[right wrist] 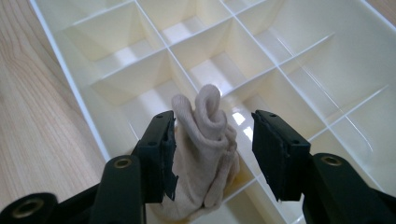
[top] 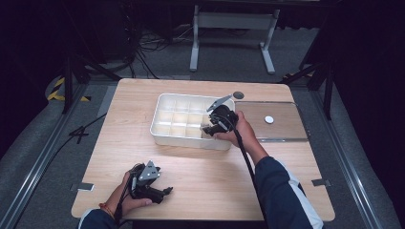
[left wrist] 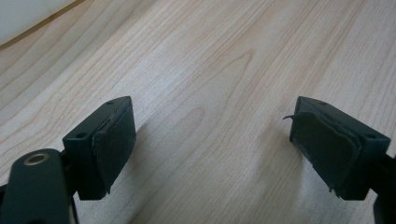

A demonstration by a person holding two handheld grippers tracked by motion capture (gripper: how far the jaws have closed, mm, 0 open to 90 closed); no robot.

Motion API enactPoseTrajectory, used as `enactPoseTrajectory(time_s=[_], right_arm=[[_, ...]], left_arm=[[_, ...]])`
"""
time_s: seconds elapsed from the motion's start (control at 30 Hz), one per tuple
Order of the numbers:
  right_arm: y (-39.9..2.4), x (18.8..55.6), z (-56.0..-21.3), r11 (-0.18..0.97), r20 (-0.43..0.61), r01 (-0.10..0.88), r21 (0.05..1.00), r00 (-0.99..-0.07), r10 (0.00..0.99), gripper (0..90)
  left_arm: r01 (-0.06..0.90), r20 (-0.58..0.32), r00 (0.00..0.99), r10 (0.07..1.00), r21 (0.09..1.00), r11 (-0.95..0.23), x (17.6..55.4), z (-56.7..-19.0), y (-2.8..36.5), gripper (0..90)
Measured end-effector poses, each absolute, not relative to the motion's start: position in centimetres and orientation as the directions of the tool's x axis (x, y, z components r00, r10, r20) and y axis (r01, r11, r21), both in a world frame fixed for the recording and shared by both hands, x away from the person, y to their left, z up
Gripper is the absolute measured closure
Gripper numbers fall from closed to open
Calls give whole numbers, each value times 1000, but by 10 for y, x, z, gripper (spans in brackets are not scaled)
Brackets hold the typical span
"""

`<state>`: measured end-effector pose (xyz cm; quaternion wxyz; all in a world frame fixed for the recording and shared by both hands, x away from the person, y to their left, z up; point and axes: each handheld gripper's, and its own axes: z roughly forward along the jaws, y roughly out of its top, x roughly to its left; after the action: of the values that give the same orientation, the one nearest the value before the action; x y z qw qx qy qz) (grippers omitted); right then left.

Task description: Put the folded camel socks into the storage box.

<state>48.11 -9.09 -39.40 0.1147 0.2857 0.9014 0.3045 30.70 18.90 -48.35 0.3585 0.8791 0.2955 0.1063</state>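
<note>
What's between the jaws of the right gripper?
A rolled beige sock, standing in a compartment of the white divided tray, sits between the right gripper jaws, seen in the right gripper view.

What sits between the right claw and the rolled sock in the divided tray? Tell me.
Nothing visible. The rolled sock stands in a tray compartment, right between the open jaws of the right claw. The left pad seems to touch it; the right pad is clear.

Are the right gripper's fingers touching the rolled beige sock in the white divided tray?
Cannot tell. In the right gripper view the sock stands between the open fingers: a clear gap at one, the other's edge overlapping the fabric.
</note>
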Motion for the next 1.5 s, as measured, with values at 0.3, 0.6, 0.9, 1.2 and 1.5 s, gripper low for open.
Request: enactPoseTrajectory(time_s=[0.3,0.6,0.9,1.2,1.5], right_arm=[[-86,484,-405,705,-37,420,572,-845,533,755],[-78,486,-413,788,-78,368,494,-884,461,771],[-76,493,-419,823,-70,372,430,-895,441,776],[-73,494,-422,844,-79,375,385,-897,435,779],[-76,497,-426,832,-44,394,391,-895,445,779]], left_arm=[[439,-24,806,591,695,-569,307,-484,189,150],[438,-17,804,595,694,-572,306,-483,189,150],[434,-14,807,591,692,-577,306,-483,189,150],[435,-14,806,592,692,-576,306,-483,189,149],[435,-14,806,592,692,-576,306,-483,189,149]])
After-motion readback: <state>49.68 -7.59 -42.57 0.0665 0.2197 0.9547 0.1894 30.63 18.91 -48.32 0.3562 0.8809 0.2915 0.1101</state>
